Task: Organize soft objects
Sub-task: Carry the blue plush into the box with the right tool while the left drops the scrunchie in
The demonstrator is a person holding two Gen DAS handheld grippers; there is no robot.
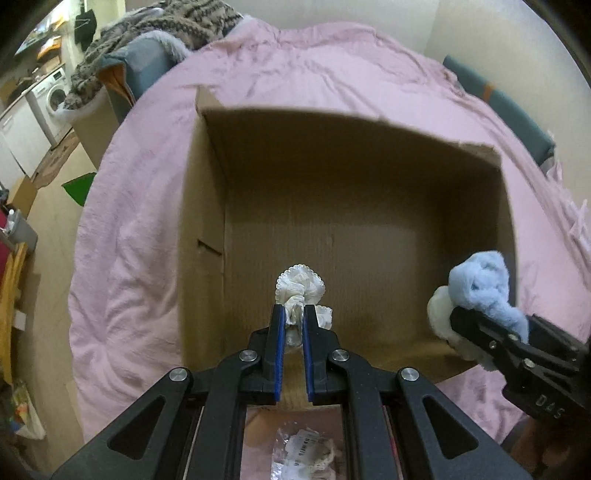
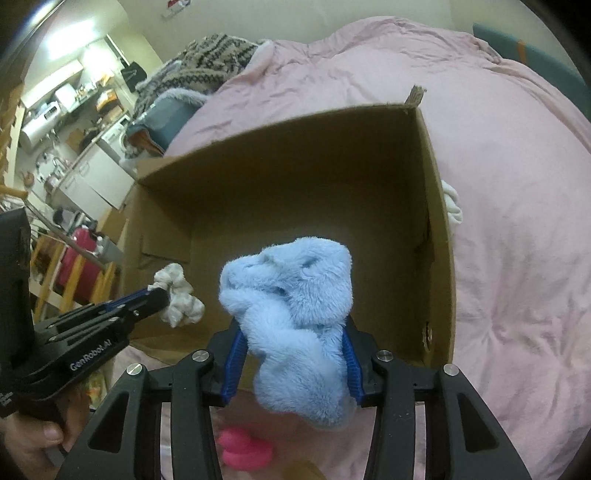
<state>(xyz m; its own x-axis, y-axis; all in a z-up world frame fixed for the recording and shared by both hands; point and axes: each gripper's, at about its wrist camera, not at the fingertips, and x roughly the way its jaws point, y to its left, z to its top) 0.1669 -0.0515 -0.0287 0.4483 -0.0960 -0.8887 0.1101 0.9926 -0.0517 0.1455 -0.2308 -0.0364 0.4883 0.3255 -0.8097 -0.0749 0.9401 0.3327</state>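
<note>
An open cardboard box (image 1: 369, 147) (image 2: 436, 206) sits on a pink bedspread. My left gripper (image 1: 294, 314) is shut on a white lace scrunchie (image 1: 301, 286) and holds it over the box's near edge; it also shows in the right wrist view (image 2: 179, 295). My right gripper (image 2: 293, 328) is shut on a fluffy light-blue plush item (image 2: 295, 306), held above the box's near side. In the left wrist view the blue plush (image 1: 484, 284) hangs at the box's right wall with a white fluffy part (image 1: 439, 314) beside it.
The pink bedspread (image 1: 129, 221) surrounds the box. A pink rubber duck (image 2: 243, 450) lies below my right gripper. A white soft item (image 2: 452, 203) lies by the box's right wall. Patterned knitwear (image 1: 177, 22) is piled at the back left. A packaged item (image 1: 303, 450) lies under my left gripper.
</note>
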